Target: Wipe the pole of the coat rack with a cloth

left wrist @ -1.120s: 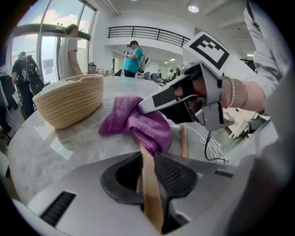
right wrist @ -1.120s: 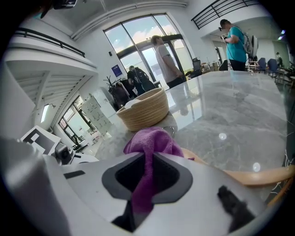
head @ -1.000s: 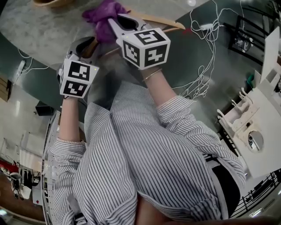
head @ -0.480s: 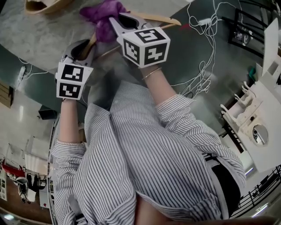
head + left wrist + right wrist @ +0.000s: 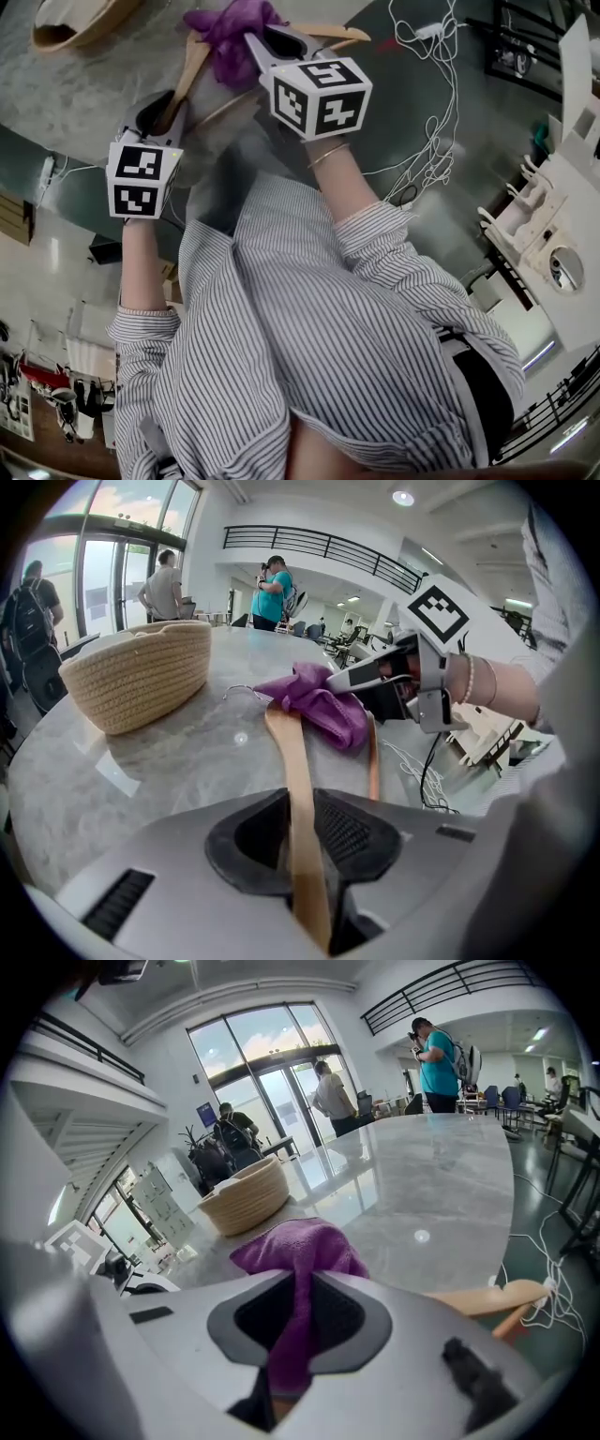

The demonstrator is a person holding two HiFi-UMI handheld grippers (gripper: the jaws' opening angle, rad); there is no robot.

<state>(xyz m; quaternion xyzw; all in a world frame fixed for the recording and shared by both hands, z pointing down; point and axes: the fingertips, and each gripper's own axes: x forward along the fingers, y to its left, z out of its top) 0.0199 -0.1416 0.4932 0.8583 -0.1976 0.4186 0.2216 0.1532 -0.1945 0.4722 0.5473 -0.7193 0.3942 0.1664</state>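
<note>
A wooden coat hanger [image 5: 192, 66] lies over the marble table [image 5: 84, 89]. My left gripper [image 5: 161, 111] is shut on one arm of the hanger [image 5: 289, 761], which runs straight out between the pads [image 5: 352, 836]. My right gripper [image 5: 255, 45] is shut on a purple cloth [image 5: 230, 26]. The cloth [image 5: 295, 1255] bunches out past the jaws and rests on the hanger's middle [image 5: 323, 710]. From the left gripper view, the right gripper [image 5: 342, 679] shows beyond the cloth. The hanger's other arm [image 5: 487, 1297] pokes out at the right. No coat rack pole is in sight.
A woven basket [image 5: 70, 21] stands on the table at the far left [image 5: 141, 672]. White cables [image 5: 427, 103] trail over the floor to the right, near a white device [image 5: 553, 244]. Several people stand far off by the glass doors [image 5: 328, 1091].
Both grips hold as before. In the head view the left gripper has drifted a little left and lower, and more of the hanger and basket shows.
</note>
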